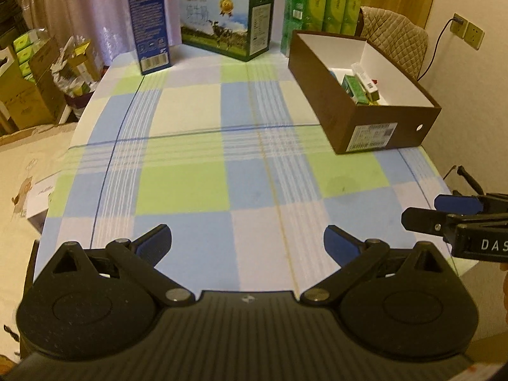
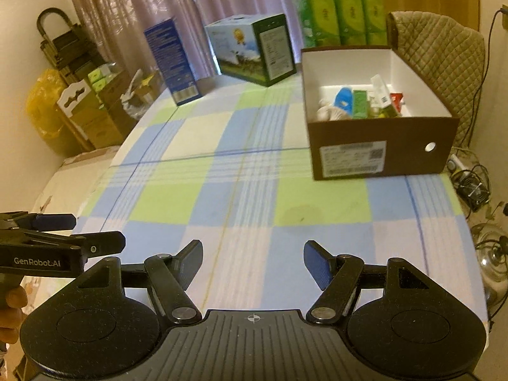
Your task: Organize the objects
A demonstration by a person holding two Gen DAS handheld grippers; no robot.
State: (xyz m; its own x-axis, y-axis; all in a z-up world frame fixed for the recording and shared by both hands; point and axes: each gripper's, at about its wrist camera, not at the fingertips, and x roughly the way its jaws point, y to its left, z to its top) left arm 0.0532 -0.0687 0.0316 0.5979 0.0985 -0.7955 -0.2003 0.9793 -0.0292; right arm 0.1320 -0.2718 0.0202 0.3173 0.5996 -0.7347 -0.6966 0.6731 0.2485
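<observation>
Brown white-lined box point(image 2: 381, 146) of small packets, both grippers' fingers point(image 1: 155, 241) point(image 2: 317, 265) wide apart, empty

A matt woven checked tablecloth point(image 1: 203, 146) covers the table. At two o'clock the cardboard shoebox point(image 1: 365, 120) looks matt brown outside, smooth white inside. At twelve, the printed milk carton point(image 1: 225, 22) looks glossy; the grippers' housings are grainy black plastic.

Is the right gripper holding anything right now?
No, the right gripper is open, its blue-padded fingers spread wide with only the checked tablecloth showing between them.
</observation>
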